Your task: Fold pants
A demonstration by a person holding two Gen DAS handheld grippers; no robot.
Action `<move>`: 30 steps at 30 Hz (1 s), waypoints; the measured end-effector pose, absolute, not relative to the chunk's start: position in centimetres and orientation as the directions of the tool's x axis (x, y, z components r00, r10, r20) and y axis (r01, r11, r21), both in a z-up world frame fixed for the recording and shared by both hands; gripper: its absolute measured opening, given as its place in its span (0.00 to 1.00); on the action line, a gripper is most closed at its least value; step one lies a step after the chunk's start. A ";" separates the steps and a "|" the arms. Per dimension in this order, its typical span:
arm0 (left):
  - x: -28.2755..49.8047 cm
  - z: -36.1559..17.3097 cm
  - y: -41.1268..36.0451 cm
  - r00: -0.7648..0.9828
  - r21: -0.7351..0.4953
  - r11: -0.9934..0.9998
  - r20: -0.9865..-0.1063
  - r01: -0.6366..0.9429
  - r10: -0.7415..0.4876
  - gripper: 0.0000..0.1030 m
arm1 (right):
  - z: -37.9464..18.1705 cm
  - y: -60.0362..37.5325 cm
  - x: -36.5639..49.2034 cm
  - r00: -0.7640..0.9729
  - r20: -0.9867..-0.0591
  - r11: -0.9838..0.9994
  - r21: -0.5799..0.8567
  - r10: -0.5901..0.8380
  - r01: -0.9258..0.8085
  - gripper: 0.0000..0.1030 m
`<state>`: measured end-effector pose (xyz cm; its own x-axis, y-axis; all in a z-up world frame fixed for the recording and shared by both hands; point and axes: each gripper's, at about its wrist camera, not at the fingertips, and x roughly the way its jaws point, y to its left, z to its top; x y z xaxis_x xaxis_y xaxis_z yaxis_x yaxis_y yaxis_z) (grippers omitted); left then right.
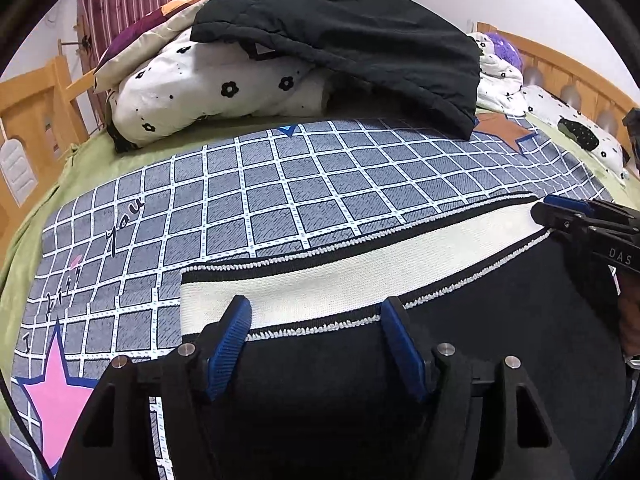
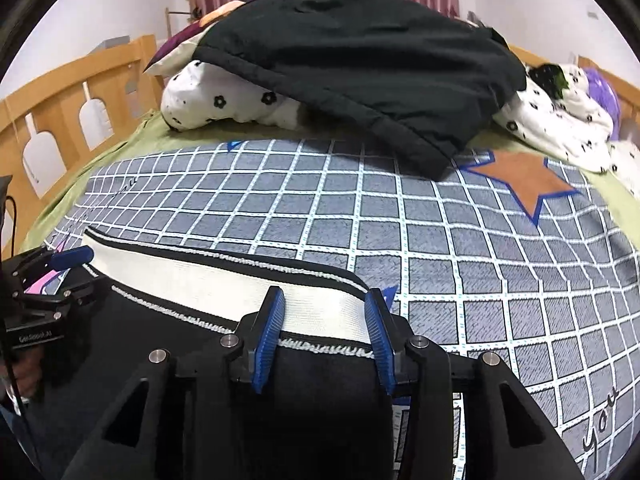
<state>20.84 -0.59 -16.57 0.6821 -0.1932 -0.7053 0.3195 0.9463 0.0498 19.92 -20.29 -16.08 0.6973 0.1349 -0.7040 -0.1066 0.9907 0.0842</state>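
Black pants with a broad white waistband lie flat on the grey checked blanket. My left gripper hangs over the waistband's left part, open, its blue pads wide apart with the band beneath them. In the right wrist view my right gripper stands over the right end of the waistband, open too, with the band showing between its pads. Each gripper shows in the other's view: the right gripper at the band's far end, the left gripper at the left edge.
A black jacket lies over a heap of white flower-print bedding at the back of the bed. Wooden bed rails run along both sides. A brown star marks the blanket at the right, a pink star at the left.
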 end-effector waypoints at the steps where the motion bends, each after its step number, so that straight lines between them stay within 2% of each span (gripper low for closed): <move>1: 20.7 -16.6 -0.7 0.684 0.056 0.946 -0.704 0.320 -0.190 0.64 | -16.2 -20.3 19.9 0.699 -0.702 0.991 0.084 0.134 -0.105 0.40; 9: 20.7 -16.7 -0.2 0.678 0.041 0.944 -0.706 0.327 -0.204 0.65 | -16.2 -20.2 19.6 0.705 -0.701 0.994 0.066 0.106 -0.084 0.41; 13: 19.9 -16.4 0.0 0.658 0.057 0.946 -0.732 0.319 -0.177 0.65 | -15.7 -21.0 19.0 0.685 -0.723 0.995 0.092 0.091 -0.034 0.61; 17: 18.0 -16.1 1.0 0.630 0.050 0.951 -0.759 0.305 -0.163 0.66 | -15.4 -22.2 16.6 0.658 -0.739 0.988 0.147 0.145 -0.052 0.62; 20: 16.1 -16.7 1.6 0.578 0.027 0.950 -0.798 0.312 -0.167 0.66 | -15.0 -21.7 14.4 0.639 -0.761 0.993 0.073 0.113 -0.088 0.62; 24: 11.5 -16.8 2.4 0.594 0.039 0.948 -0.787 0.317 -0.166 0.66 | -14.7 -21.1 10.6 0.655 -0.753 0.995 -0.012 0.055 -0.097 0.62; 28: 7.3 -16.7 3.9 0.572 -0.039 0.946 -0.788 0.321 -0.227 0.66 | -15.3 -21.9 6.2 0.643 -0.763 0.997 0.030 0.072 -0.076 0.62; 30: 5.1 -16.7 4.6 0.589 -0.036 0.942 -0.772 0.335 -0.239 0.66 | -16.0 -22.4 4.3 0.621 -0.779 0.996 0.049 0.082 -0.070 0.62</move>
